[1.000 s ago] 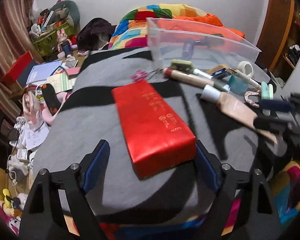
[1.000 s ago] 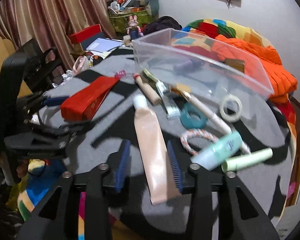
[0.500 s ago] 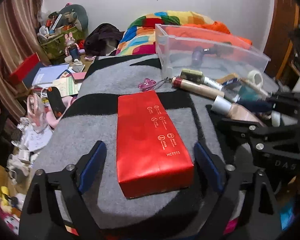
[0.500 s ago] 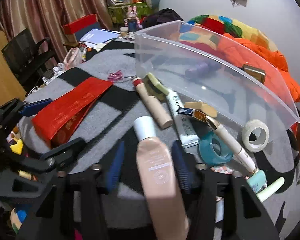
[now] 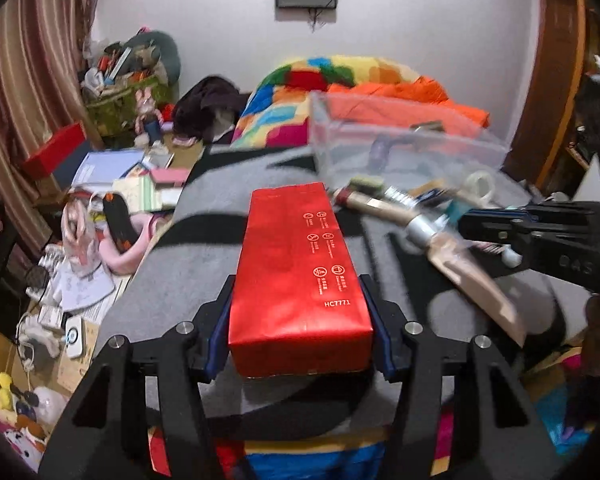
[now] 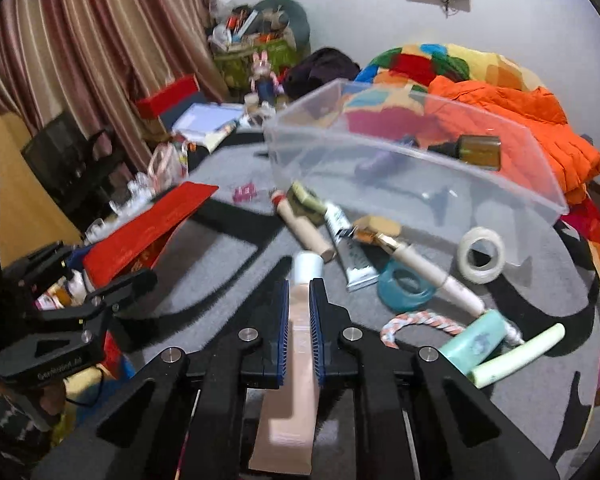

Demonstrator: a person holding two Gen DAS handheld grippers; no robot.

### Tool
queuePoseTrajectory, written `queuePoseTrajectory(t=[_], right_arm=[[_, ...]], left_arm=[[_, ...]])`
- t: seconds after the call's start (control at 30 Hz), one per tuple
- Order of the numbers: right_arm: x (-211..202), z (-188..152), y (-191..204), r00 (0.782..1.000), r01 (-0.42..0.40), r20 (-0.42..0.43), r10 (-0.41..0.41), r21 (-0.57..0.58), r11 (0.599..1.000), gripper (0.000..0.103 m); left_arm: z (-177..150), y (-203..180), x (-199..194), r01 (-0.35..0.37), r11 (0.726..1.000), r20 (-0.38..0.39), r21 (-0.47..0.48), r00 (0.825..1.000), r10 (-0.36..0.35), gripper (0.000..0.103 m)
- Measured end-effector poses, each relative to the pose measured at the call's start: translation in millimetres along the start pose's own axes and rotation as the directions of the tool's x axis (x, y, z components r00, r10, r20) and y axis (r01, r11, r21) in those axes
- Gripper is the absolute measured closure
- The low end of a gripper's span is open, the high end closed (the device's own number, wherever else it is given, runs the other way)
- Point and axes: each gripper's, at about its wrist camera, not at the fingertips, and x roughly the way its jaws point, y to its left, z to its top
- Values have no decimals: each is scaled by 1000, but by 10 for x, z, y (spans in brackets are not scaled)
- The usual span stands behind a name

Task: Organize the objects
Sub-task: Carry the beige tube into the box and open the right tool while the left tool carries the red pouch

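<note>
My left gripper [image 5: 300,320] is shut on a red box [image 5: 298,264] and holds it tilted above the grey and black blanket [image 5: 180,280]. The same box shows at the left of the right wrist view [image 6: 148,232]. My right gripper [image 6: 299,312] is shut on a beige tube with a white cap [image 6: 296,344], lifted off the blanket; the tube shows at the right in the left wrist view [image 5: 472,272]. A clear plastic bin [image 6: 400,160] stands behind, with a purple item and a brown bottle [image 6: 476,152] inside.
Before the bin lie a tan tube [image 6: 304,228], a silver tube [image 6: 352,248], a pen [image 6: 420,268], a teal ring [image 6: 406,288], a tape roll [image 6: 482,256], a rope [image 6: 416,324], mint tubes [image 6: 516,352] and a pink charm [image 6: 246,192]. Clutter covers the floor at left [image 5: 80,240].
My left gripper has closed on the red box and raised it. My right gripper has closed on the beige tube and lifted it.
</note>
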Motion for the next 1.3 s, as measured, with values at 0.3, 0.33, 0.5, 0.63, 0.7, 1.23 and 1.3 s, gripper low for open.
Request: queuePoseTrajectory(t=[0.3,0.33,0.5,0.63,0.7,1.23,1.3], right_arm=[[125,20,-49,998,32,-57,-31,22,999,76],[164,18,-64,997,30,-66,-29,19,999,63],[398,19,33,992,77,-92,-81,-46,996,57],[529,5,90,988,115,-95,-121,-72,991,79],[532,10,132,988,122,-88,-130,-95,988,81],[-287,341,-93,989,96,113,-100,37,995,83],[-430,436,-179,981,116,153,-123,54,992,83]], left_arm=[[458,-216,-304,52,997,148,61,987,-61,47],[528,-220,-288,55,997,153,60,986,-63,47],[746,-132,-151,101,995,139,16,985,-102,47],[838,-59,-60,92,996,137,-13,986,-89,47],[862,-44,-34,87,996,139,-18,987,-84,47],[1263,-39,4,170,985,185,-2,968,-167,47],[1337,-81,21,182,983,186,12,966,-181,47]])
